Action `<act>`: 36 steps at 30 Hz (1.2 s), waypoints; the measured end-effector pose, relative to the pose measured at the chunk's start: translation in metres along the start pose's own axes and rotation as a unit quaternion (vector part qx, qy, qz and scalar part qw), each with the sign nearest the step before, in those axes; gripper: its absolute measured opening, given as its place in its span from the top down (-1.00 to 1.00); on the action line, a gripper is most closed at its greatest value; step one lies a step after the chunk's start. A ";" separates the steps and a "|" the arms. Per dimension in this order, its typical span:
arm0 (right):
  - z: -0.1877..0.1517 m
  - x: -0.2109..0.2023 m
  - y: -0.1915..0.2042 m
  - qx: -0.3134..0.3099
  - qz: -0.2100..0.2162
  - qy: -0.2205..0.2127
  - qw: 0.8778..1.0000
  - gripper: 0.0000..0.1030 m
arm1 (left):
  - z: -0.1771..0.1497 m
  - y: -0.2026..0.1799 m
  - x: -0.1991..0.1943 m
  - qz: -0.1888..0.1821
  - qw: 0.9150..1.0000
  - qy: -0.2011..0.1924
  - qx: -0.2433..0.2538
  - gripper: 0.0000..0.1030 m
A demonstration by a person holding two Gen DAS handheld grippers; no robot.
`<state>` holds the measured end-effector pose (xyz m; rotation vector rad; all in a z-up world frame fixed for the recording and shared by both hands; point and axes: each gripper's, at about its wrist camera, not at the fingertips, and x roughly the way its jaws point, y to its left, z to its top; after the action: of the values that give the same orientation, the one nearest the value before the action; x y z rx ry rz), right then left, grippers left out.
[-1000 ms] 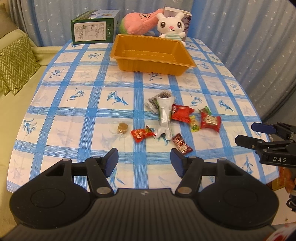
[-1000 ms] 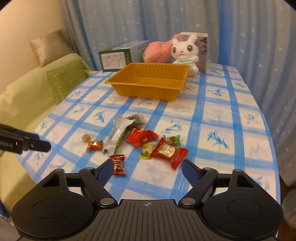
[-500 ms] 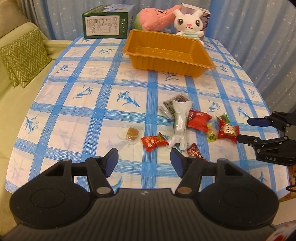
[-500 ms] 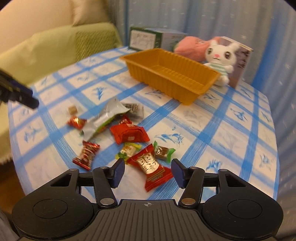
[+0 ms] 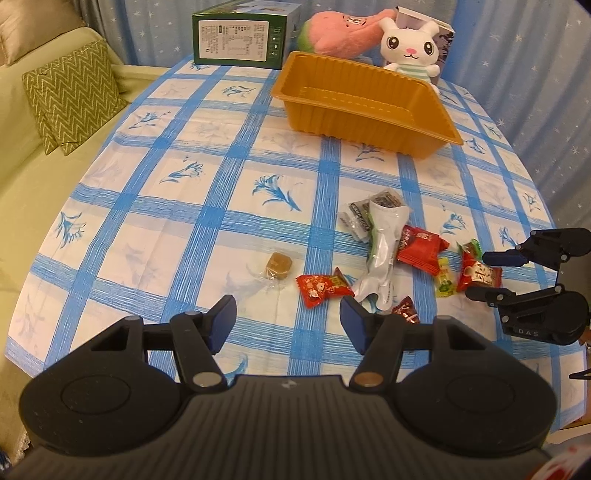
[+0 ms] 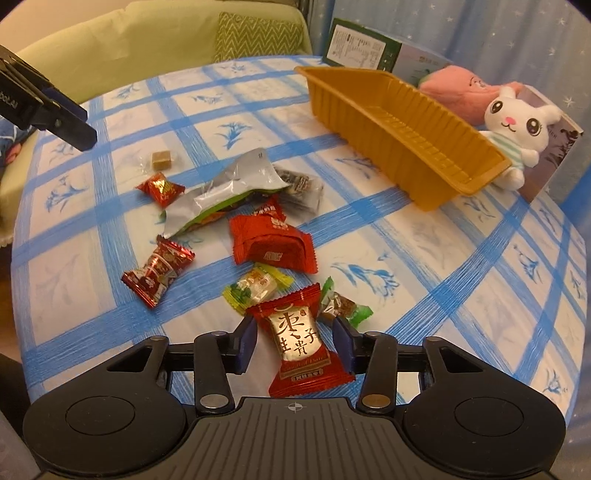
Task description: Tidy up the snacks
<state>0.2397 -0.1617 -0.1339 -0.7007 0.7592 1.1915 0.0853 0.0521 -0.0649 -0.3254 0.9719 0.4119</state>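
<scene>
Several wrapped snacks lie scattered on the checked tablecloth in front of an empty orange tray (image 5: 369,122). My right gripper (image 6: 293,339) is low over a red candy with gold writing (image 6: 299,339). The candy lies between its jaws, which are closing, and a small gap still shows on each side. Close by are a green candy (image 6: 345,306), a yellow-green candy (image 6: 255,290) and a red packet (image 6: 271,240). My left gripper (image 5: 288,317) hangs open and holds nothing, just short of a small red candy (image 5: 319,290) and a brown caramel (image 5: 279,264). A silver pouch (image 5: 382,251) lies mid-pile.
Behind the tray stand a green box (image 5: 240,35), a pink plush (image 5: 340,33) and a white plush rabbit (image 5: 410,51). A green sofa with a zigzag cushion (image 5: 70,99) borders the table's left side. A blue curtain hangs behind and to the right.
My right gripper has rolled and come down onto the red gold-lettered candy, and its jaws have narrowed around it. My left gripper has eased forward and down a little, still open.
</scene>
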 end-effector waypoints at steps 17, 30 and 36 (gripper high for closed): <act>-0.006 -0.033 -0.028 0.112 0.011 -0.057 0.992 0.53 | 0.006 -0.005 0.036 0.031 0.998 -0.025 0.048 0.18; -0.029 -0.068 -0.050 0.225 -0.029 -0.078 0.971 0.53 | 0.021 -0.002 0.082 0.008 0.993 0.006 0.121 0.44; -0.035 -0.075 -0.046 0.269 -0.053 -0.076 0.959 0.53 | 0.026 0.004 0.096 -0.017 0.989 0.033 0.141 0.56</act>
<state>0.2651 -0.2410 -0.0884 -0.1923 0.8557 0.8725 0.1496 0.0856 -0.1327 -0.0989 1.0738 0.2290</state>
